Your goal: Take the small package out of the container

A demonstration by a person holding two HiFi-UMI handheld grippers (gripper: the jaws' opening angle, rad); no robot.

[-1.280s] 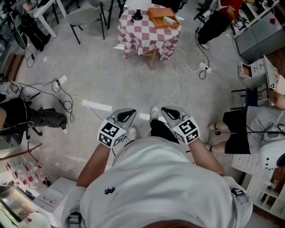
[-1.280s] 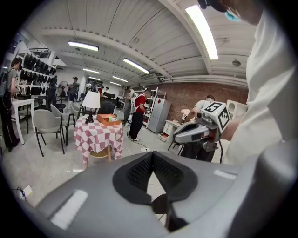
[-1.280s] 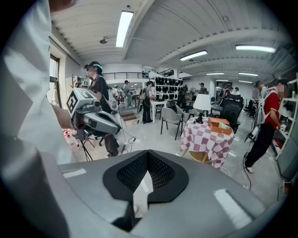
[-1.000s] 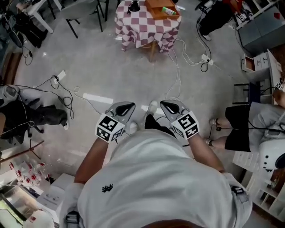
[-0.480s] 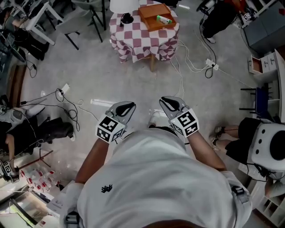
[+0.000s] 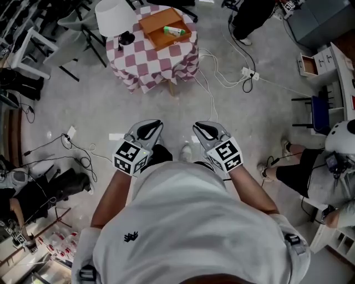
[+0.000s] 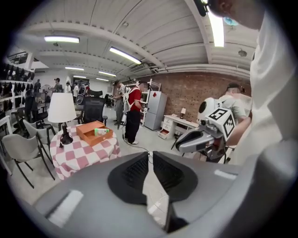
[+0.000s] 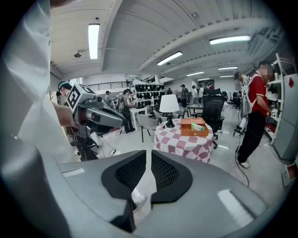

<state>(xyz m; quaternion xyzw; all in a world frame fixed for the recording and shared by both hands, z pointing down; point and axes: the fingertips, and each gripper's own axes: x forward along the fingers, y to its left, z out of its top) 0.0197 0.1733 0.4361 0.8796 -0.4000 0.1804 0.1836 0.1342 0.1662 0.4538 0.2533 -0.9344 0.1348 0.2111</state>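
Observation:
A small green-and-white package (image 6: 174,31) lies inside an orange wooden container (image 6: 161,21) on a round table with a red-checked cloth (image 6: 152,55), far ahead of me across the floor. My left gripper (image 6: 150,129) and right gripper (image 6: 203,130) are held side by side in front of my body, both pointing toward the table, shut and empty. The left gripper view looks past its own shut gripper (image 7: 150,157) to the container (image 7: 91,134) and package (image 7: 102,131). From the right gripper view, the shut gripper (image 8: 149,157) points at the container (image 8: 188,130) with the package (image 8: 199,126).
A white-shaded lamp (image 6: 115,16) stands on the table beside the container. Cables and a power strip (image 6: 246,72) trail over the concrete floor. Chairs (image 8: 149,123) and desks stand left of the table; a seated person (image 6: 310,172) is at my right, and a standing person (image 8: 253,111) is beyond the table.
I have walked toward the table: it has come closer and slid left and down in the head view. Both grippers travelled along, still shut and side by side.

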